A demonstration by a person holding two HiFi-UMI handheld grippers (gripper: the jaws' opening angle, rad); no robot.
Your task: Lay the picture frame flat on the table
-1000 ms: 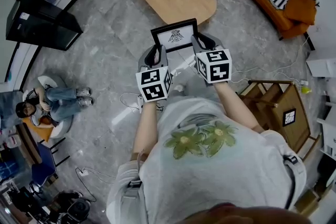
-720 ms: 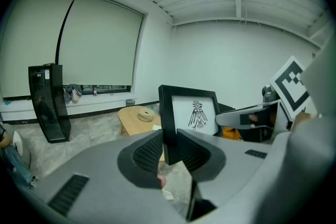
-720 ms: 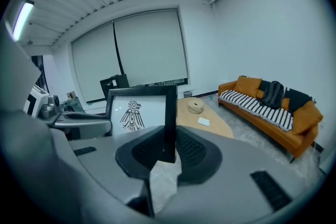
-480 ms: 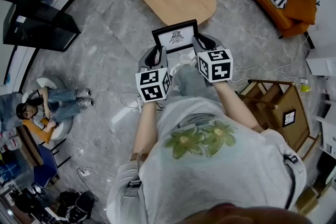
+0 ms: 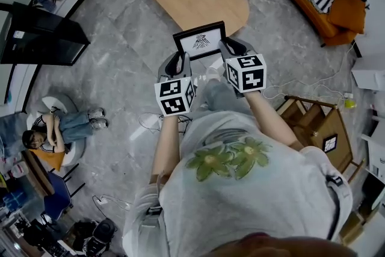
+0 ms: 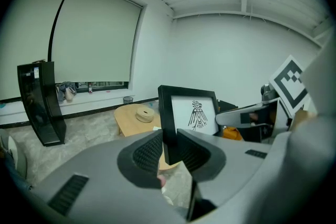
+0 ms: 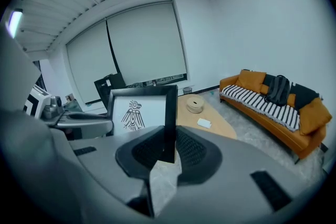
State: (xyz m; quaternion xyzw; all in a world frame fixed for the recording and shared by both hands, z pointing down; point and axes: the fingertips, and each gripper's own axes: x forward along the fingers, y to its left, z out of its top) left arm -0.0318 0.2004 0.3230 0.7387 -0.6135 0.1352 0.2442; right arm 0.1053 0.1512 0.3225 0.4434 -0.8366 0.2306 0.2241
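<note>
The left gripper (image 6: 169, 148) is closed on the left edge of the picture frame (image 6: 195, 113). The right gripper (image 7: 168, 148) is closed on its right edge. The frame is held upright by both sides so it cannot swing or slip. It is held over the floor (image 5: 120, 57), short of the wooden tabletop (image 5: 180, 0), where bare room seems to be left for it.

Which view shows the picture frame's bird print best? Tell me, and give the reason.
The right gripper view: the picture frame is largest there, nearly face-on, and its bird print is clear. The left gripper view shows the print almost as well, slightly smaller. The head view shows the frame small, from above, with the print tiny.
</note>
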